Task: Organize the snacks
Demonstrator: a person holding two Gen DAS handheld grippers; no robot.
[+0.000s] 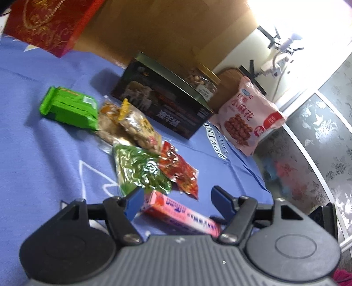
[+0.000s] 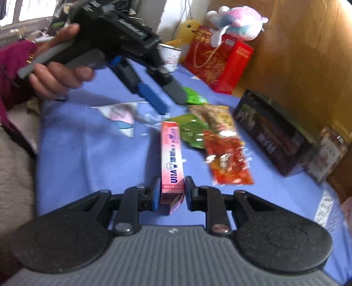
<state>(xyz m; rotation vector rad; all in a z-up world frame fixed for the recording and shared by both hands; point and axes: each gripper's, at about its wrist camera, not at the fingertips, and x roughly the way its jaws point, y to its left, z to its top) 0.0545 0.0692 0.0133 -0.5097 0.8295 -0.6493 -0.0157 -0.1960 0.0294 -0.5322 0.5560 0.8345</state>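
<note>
A pink UHA candy box [image 2: 172, 158] lies on the blue cloth, its near end between the fingers of my right gripper [image 2: 170, 193], which is shut on it. The box also shows in the left wrist view [image 1: 180, 214], below my left gripper [image 1: 176, 199], which is open and empty above the cloth. Beyond lie a green foil packet [image 1: 140, 169], a red packet [image 1: 179, 169], clear nut packets [image 1: 129, 125] and a green pack [image 1: 70, 107]. The left gripper shows in the right wrist view [image 2: 162, 94], held by a hand.
A dark tin box [image 1: 162, 103] stands behind the packets, with a jar of nuts [image 1: 203, 81] and a pink snack bag [image 1: 248, 118] at its right. A red gift box [image 2: 217, 59] and plush toys [image 2: 237, 19] stand at the back against a wooden board.
</note>
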